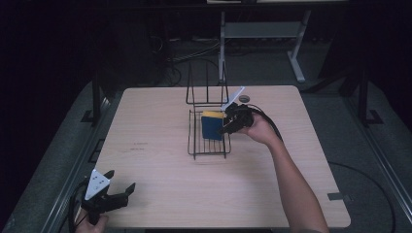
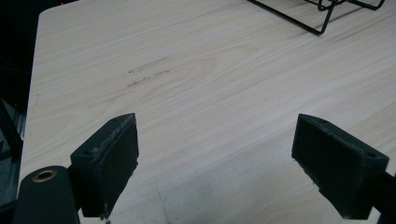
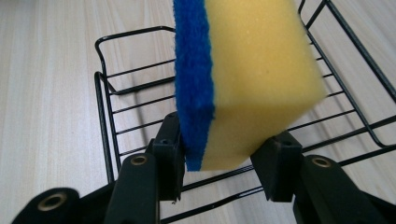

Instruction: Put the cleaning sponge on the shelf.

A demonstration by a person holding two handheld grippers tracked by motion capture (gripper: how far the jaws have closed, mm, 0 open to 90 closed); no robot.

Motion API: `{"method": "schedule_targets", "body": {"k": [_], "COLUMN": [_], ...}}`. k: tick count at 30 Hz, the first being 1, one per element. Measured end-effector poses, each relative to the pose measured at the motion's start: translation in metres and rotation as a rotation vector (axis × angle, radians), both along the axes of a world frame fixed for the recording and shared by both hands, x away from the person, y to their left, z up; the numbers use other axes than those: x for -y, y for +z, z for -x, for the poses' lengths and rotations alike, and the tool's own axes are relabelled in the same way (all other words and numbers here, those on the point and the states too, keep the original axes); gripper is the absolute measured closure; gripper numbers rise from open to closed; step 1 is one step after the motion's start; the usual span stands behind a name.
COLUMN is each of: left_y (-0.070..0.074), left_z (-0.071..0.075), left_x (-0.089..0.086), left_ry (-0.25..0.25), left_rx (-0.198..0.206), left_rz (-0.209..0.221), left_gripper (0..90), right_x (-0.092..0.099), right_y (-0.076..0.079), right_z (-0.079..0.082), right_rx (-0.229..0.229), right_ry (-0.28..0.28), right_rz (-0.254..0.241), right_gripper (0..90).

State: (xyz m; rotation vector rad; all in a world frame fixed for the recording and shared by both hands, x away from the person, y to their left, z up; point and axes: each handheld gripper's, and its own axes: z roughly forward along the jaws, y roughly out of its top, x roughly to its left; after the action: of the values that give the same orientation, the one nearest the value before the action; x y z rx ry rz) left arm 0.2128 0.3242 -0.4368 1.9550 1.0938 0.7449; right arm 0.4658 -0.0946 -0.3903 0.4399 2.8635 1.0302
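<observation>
In the high view, the person's right forearm runs up from the bottom right of the frame toward the centre, wrist bent inward, and the hand carries the right gripper [image 1: 227, 127] over the black wire rack [image 1: 195, 145] in the middle of the wooden table [image 1: 155, 116]. Its jaws point toward the left of the frame and clamp a yellow-and-blue sponge [image 1: 212, 127], held on edge just above the rack's flat tray, near the tray's upper right corner. In the right gripper view the sponge [image 3: 247, 79] rises from the bottom centre up to the top of the frame, blue scouring face on the left, yellow foam on the right, with one pad pressed on each face and the rack [image 3: 107, 93] beneath it.

The left gripper [image 1: 121, 191] sits at the lower left of the high view, at the table's near edge, with the hand partly cut off by the bottom edge. Its jaws stand wide apart with nothing between them; the left gripper view shows bare table [image 2: 210, 93] beyond the pads.
</observation>
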Motion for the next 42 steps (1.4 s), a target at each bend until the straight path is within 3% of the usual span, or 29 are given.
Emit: {"method": "schedule_targets", "body": {"k": [6,8,13,42], "left_y": [0.0002,0.0001,0.0,0.0002], "left_z": [0.0,-0.0002,0.0002,0.0005], "left_x": [0.0,0.0002,0.0006,0.0007], "left_ry": [-0.002,-0.003,-0.002,-0.002], "left_rx": [0.001,0.0,0.003,0.002], "left_rz": [0.002,0.001,0.002,0.003], "left_gripper": [14.1,14.1,14.1,14.1], "right_x": [0.003,0.0018,0.0011,0.0003], "right_y": [-0.0013,-0.0015,-0.0013,-0.0005], "right_z": [-0.0025,-0.0024,-0.0023,0.0006], "right_rx": [-0.005,0.002,-0.004,-0.027], "right_ry": [-0.011,-0.032,-0.039,-0.053], "right_rz": [-0.006,0.013,0.014,0.011], "right_gripper": [55.1,48.0,43.8,32.5]}}
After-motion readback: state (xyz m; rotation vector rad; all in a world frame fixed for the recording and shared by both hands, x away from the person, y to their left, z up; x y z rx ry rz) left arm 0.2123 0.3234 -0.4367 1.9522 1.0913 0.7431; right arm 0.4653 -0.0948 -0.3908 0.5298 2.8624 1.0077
